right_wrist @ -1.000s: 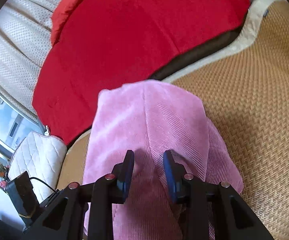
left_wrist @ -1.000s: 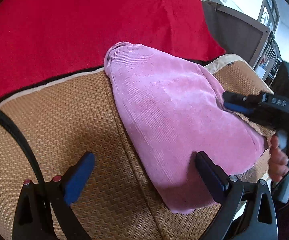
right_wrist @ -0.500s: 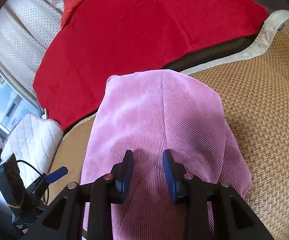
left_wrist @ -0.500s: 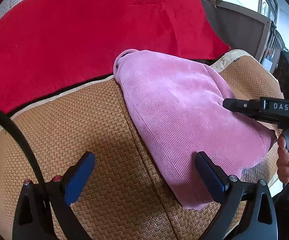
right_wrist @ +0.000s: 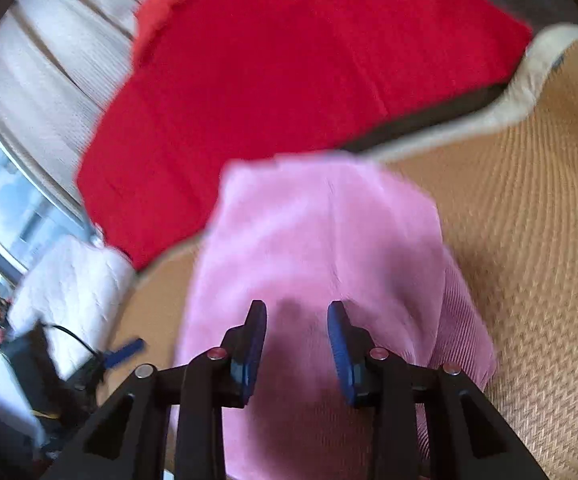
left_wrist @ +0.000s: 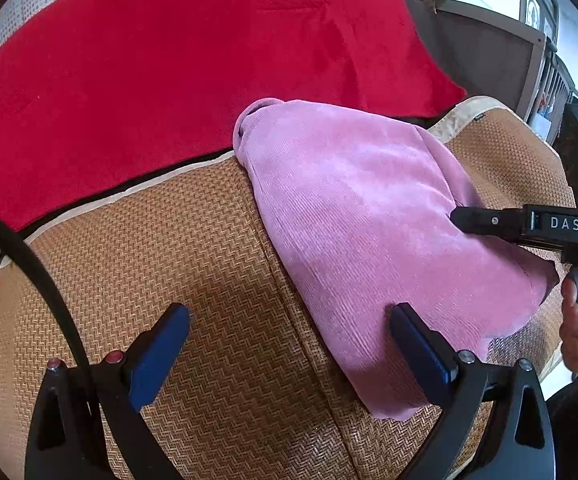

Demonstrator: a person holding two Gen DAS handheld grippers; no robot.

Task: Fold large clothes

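Observation:
A pink corduroy garment [left_wrist: 369, 232] lies folded into a compact shape on the woven straw mat [left_wrist: 209, 280]; it also shows in the right wrist view [right_wrist: 329, 248]. My left gripper [left_wrist: 289, 340] is open wide and empty, above the mat at the garment's near left edge. My right gripper [right_wrist: 297, 340] hovers over the garment's near part with its jaws a little apart and nothing between them; its black body shows in the left wrist view [left_wrist: 529, 226] over the garment's right side.
A red blanket [left_wrist: 169, 60] covers the sofa back behind the mat. A white quilted cushion [right_wrist: 69, 280] lies at the left. A dark cabinet [left_wrist: 489, 48] stands at the far right. The right wrist view is motion-blurred.
Both grippers have drawn back a little from the garment, which lies still. The right wrist view has become blurred with motion. The jaws stand as before.

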